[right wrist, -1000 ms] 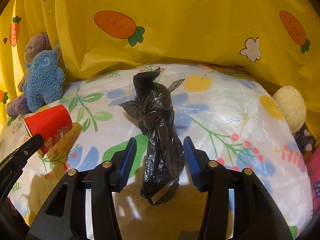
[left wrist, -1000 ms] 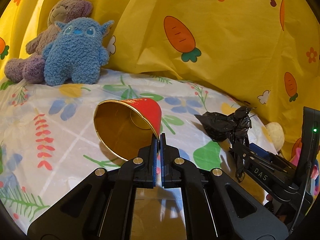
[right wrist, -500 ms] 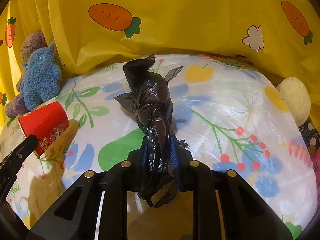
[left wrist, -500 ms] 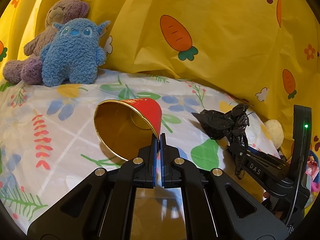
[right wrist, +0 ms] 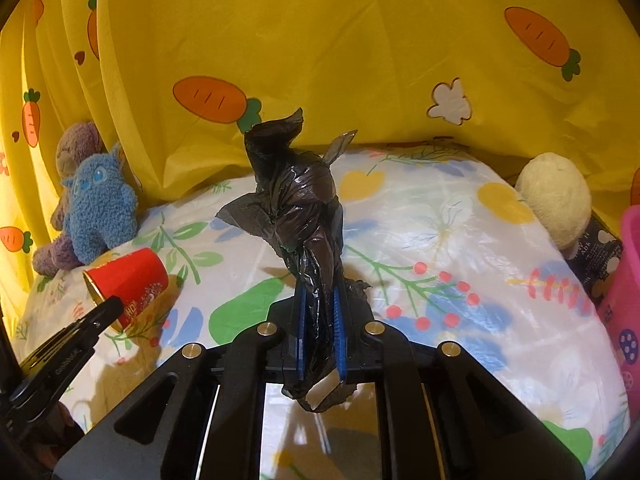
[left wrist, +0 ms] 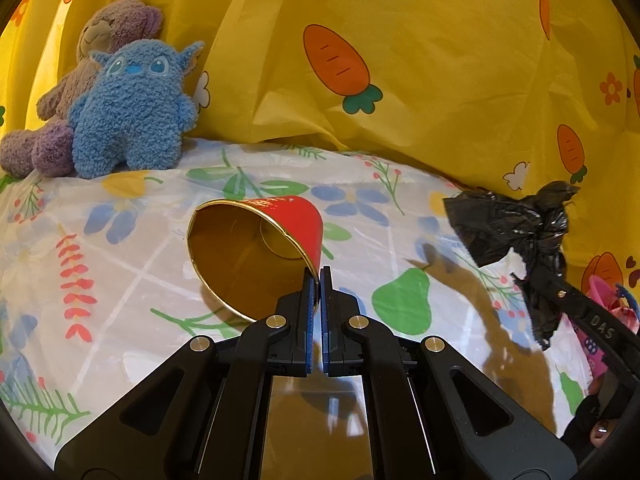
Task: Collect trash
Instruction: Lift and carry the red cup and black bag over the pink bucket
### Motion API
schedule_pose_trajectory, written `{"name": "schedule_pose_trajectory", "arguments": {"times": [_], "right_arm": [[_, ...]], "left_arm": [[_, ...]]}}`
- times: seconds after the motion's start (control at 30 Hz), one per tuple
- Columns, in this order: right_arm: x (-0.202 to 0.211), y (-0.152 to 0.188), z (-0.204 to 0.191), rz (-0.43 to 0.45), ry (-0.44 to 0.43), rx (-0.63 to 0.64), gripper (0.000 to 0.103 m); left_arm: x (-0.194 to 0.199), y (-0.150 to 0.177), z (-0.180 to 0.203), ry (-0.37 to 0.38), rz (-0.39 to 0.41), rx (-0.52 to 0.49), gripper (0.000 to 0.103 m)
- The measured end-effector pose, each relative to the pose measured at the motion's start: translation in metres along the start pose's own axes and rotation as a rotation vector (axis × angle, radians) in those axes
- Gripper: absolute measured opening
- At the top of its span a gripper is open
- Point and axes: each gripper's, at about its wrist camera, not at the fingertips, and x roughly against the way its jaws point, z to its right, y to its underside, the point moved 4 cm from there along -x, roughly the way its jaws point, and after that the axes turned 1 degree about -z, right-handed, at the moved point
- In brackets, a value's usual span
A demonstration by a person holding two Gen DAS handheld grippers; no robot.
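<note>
A red paper cup with a gold inside (left wrist: 256,252) lies on its side on the flowered sheet, mouth toward the camera. My left gripper (left wrist: 319,280) is shut on the cup's rim at its right edge. The cup also shows in the right wrist view (right wrist: 128,280) at the left. My right gripper (right wrist: 319,312) is shut on a crumpled black plastic bag (right wrist: 300,208) and holds it up off the sheet. In the left wrist view the bag (left wrist: 516,228) hangs in the air at the right.
A blue plush toy (left wrist: 132,112) and a purple-brown plush bear (left wrist: 104,36) sit at the back left against the yellow carrot curtain (left wrist: 420,72). A cream plush ball (right wrist: 556,196), a dark patterned box (right wrist: 596,256) and a pink container (right wrist: 624,280) are at the right.
My right gripper closed on the black bag and lifted it off the sheet. My left gripper stayed shut on the cup's rim.
</note>
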Motion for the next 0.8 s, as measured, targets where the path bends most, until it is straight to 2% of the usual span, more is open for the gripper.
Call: {"name": "schedule_pose_trajectory", "arguments": {"times": [0.13,0.23,0.37,0.5,0.7,0.8], "right_arm": [[0.046,0.002,0.027,0.081,0.035,-0.028,0.013],[0.086,0.005,0.062,0.144,0.099,-0.063,0.013],[0.134,0.006,0.109,0.222,0.22,-0.109,0.013],[0.175,0.008,0.158,0.293,0.362,-0.171,0.013],[0.204,0.02,0.22,0.303,0.446,-0.272,0.013],[0.212,0.025,0.24,0.294,0.466,-0.294,0.013]], "left_arm": [[0.008,0.003,0.024,0.029,0.004,-0.066,0.002],[0.024,0.005,0.062,0.099,0.019,-0.13,0.002],[0.049,0.012,0.136,0.265,0.02,-0.228,0.002],[0.071,0.022,0.223,0.478,0.006,-0.326,0.002],[0.081,0.031,0.326,0.742,-0.034,-0.404,0.002],[0.074,0.044,0.365,0.809,-0.055,-0.452,0.002]]}}
